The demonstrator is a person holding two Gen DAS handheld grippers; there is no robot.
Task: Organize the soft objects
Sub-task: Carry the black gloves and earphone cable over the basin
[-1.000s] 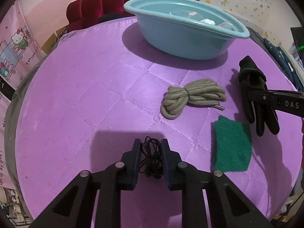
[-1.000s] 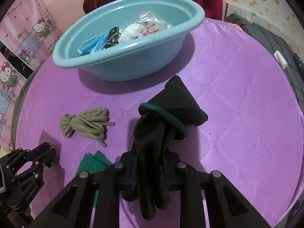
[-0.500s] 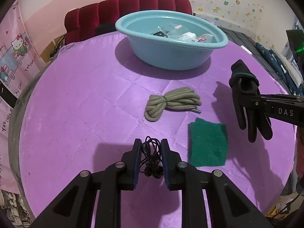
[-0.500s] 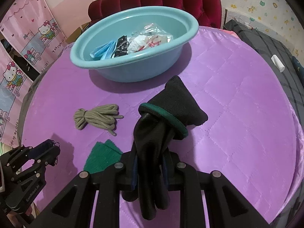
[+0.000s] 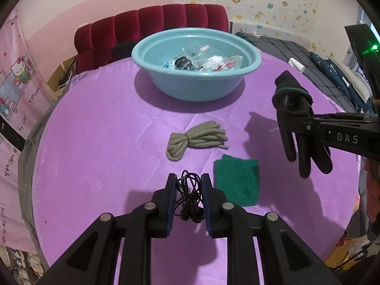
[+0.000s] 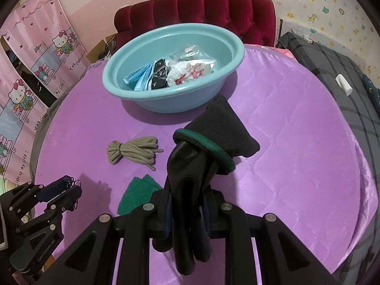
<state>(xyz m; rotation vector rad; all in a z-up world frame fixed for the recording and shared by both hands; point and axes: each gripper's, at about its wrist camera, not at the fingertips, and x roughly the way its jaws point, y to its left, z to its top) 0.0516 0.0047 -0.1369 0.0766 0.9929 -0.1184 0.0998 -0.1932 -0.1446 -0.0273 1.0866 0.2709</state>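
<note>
My left gripper (image 5: 188,185) is shut on a tangled black earphone cable (image 5: 190,197) and holds it above the purple table (image 5: 95,142). My right gripper (image 6: 187,204) is shut on a black glove with a green cuff (image 6: 204,149), also held in the air; the glove also shows at the right of the left wrist view (image 5: 294,109). A light blue basin (image 5: 197,64) stands at the far side and holds several small packets; it also shows in the right wrist view (image 6: 173,66). A coiled grey rope (image 5: 194,140) and a green cloth (image 5: 237,180) lie on the table between the grippers and the basin.
A red padded headboard (image 5: 152,30) stands behind the table. A dark grey bed (image 6: 332,71) with a small white tube (image 6: 343,84) on it lies to the right. Hello Kitty posters (image 6: 42,54) hang at the left.
Both grippers have risen and pulled back with their loads. The basin looks farther off and its contents now show from the left wrist.
</note>
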